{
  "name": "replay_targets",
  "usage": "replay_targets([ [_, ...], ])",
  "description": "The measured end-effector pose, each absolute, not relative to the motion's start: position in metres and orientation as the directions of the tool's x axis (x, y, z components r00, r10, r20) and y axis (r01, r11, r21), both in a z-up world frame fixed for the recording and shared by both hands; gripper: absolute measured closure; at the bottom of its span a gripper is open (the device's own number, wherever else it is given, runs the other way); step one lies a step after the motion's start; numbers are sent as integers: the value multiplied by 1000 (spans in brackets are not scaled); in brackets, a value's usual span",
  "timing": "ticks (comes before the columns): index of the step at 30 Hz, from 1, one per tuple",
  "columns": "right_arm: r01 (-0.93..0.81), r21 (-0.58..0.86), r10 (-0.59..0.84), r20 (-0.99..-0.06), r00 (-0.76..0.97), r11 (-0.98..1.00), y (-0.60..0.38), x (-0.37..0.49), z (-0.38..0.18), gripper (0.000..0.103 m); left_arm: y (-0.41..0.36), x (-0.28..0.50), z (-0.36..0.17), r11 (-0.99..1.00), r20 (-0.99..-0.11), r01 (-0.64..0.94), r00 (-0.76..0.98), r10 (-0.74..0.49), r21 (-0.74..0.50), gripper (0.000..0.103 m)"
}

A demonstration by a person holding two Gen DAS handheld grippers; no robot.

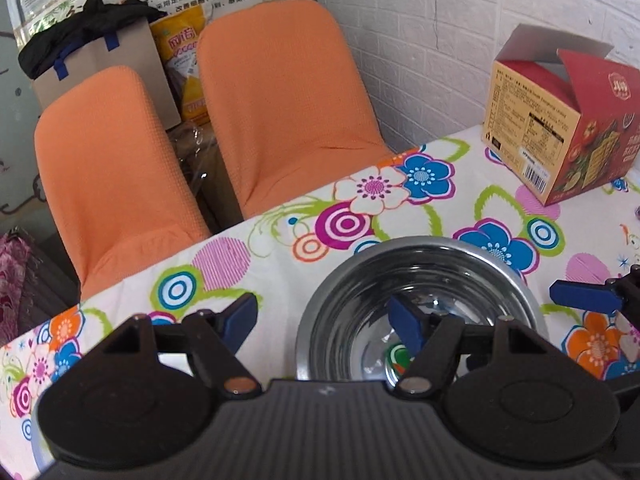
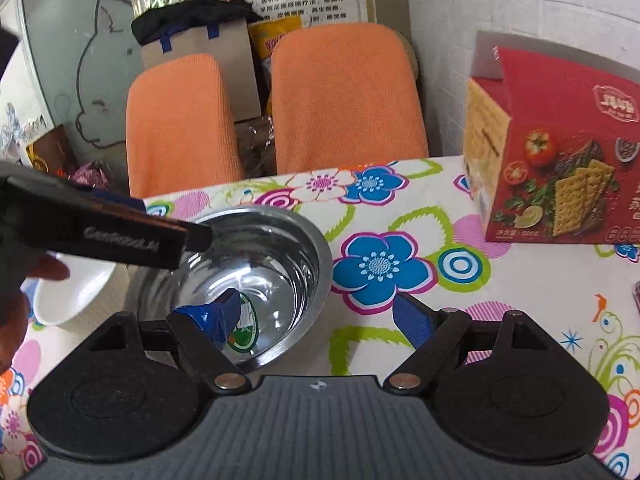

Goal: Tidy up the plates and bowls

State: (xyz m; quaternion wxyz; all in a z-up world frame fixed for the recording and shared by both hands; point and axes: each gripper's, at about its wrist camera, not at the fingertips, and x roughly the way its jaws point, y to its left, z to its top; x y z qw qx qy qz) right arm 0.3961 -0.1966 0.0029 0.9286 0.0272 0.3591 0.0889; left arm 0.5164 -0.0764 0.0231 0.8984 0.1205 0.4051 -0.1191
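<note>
A shiny steel bowl (image 1: pixel 420 304) stands on the flowered tablecloth, with a green sticker inside; it also shows in the right wrist view (image 2: pixel 256 272). My left gripper (image 1: pixel 324 320) is open and straddles the bowl's left rim: one finger outside, one inside. My right gripper (image 2: pixel 320 316) is open and straddles the bowl's right rim, left finger inside. A white bowl (image 2: pixel 68 292) sits to the left of the steel bowl, partly hidden by the left gripper's body.
A red cracker box (image 2: pixel 560 152) stands at the back right by the white brick wall. Two orange-covered chairs (image 1: pixel 280 100) are pushed against the table's far edge (image 1: pixel 224 236). Bags and a cardboard box sit behind them.
</note>
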Motion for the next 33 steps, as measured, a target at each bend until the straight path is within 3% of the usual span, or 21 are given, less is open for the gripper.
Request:
replay_targets([
  [3,-160,122,200,-666,718,980,-194,401,-5,33,-79,525,13,944,-776,313,620,-121,102,32],
  [7,-188,159,246,-659,711,969,-192,405,-18,34,-79,530,-3,947,-819,315,559,-131,64,61],
  [9,-203,128,236,-663,711,971,-186,401,-18,37,-79,526,-5,945,-815,320,565,-132,68,67],
  [10,-219,134,251,-661,707,967,-183,398,-16,37,-79,523,-3,945,-814,321,564,-141,59,75],
  [18,-250,147,286,-627,724,957,-174,352,16,37,-72,473,28,945,-810,326,545,-216,-32,75],
  [24,-279,111,285,-623,728,954,-166,284,35,34,-68,386,39,931,-809,365,549,-209,7,72],
  [33,-304,191,354,-629,692,933,-145,199,25,33,-36,291,24,935,-827,355,534,-178,28,70],
])
